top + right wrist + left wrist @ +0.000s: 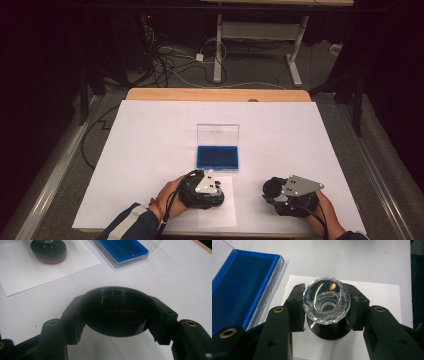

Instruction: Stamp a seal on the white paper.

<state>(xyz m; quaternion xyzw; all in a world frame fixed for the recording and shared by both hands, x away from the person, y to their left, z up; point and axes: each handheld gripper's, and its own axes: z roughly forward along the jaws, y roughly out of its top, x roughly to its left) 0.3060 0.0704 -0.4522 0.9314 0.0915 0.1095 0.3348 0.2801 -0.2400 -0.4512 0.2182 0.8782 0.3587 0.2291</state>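
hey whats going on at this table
A person is working a stamp with a gripper in each hand. The left gripper is shut on the clear faceted handle of a round stamp that stands on a small sheet of paper. The right gripper is shut on a black round cap, held off to the side above the white table cover. A blue ink pad case lies open just beyond the paper, its clear lid up.
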